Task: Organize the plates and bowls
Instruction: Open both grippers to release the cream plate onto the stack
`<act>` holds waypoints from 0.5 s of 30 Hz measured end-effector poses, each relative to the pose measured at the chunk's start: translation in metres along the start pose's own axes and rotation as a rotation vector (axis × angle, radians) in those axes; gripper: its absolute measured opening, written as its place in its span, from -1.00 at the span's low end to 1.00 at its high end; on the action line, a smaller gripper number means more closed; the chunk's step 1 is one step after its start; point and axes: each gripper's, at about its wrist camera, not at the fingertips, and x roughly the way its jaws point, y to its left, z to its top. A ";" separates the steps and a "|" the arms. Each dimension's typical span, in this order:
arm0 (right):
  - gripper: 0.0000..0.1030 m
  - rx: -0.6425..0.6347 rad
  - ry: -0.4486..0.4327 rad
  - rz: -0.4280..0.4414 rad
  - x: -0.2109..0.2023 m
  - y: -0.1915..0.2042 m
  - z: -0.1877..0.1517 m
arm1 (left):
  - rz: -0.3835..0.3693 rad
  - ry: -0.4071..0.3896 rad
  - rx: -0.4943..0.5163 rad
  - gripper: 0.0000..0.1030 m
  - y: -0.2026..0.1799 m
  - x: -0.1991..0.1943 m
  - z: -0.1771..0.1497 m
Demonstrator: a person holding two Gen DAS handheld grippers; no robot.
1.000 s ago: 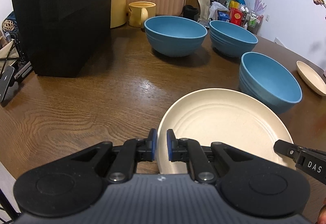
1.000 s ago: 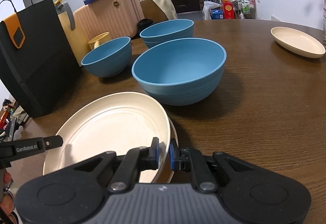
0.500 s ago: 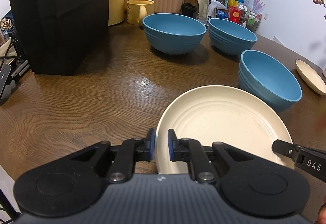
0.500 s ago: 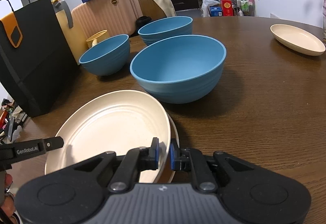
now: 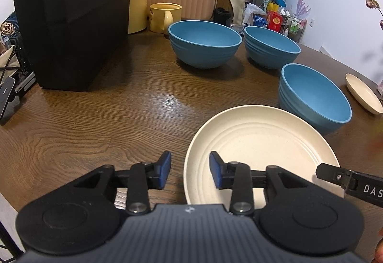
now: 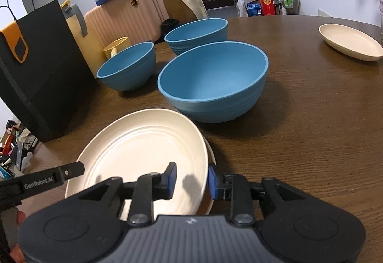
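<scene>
Left gripper [image 5: 190,173] and right gripper [image 6: 191,180], jaws just opened partway, straddle opposite rims of the round cream plate [image 5: 261,150] without pressing; it rests on another cream plate [image 6: 210,160] on the brown wooden table [image 5: 100,119], beside a blue ribbed bowl [image 6: 213,81]

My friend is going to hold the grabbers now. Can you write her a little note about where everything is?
Left gripper and right gripper: both have just been opening and have let go of the top cream plate, its rim between the open jaws.
Done: it sits on another cream plate.
Left: one cream plate far right; three blue bowls stand apart, unstacked.
</scene>
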 end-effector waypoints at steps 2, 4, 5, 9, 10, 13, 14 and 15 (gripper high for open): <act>-0.20 -0.005 -0.007 -0.009 -0.002 0.001 0.000 | 0.000 0.001 -0.001 -0.25 0.000 0.000 0.000; -0.08 -0.010 -0.017 -0.010 -0.006 0.003 0.001 | 0.000 0.000 -0.002 -0.25 0.001 -0.001 0.001; -0.07 -0.011 -0.019 -0.009 -0.007 0.003 0.002 | 0.000 -0.001 -0.004 -0.24 0.002 -0.001 0.001; 0.26 -0.018 -0.021 -0.033 -0.009 0.004 0.004 | -0.003 -0.007 -0.010 0.00 0.005 -0.004 0.001; 0.34 -0.016 -0.021 -0.036 -0.009 0.003 0.004 | -0.003 -0.011 -0.011 0.08 0.006 -0.006 0.002; 0.71 -0.008 -0.024 -0.039 -0.010 0.000 0.003 | 0.006 -0.023 -0.021 0.74 0.007 -0.010 0.002; 0.76 -0.008 -0.022 -0.040 -0.010 -0.001 0.003 | 0.007 -0.033 -0.025 0.89 0.007 -0.012 0.002; 0.76 -0.010 -0.018 -0.044 -0.010 -0.002 0.003 | 0.006 -0.041 -0.026 0.95 0.008 -0.014 0.002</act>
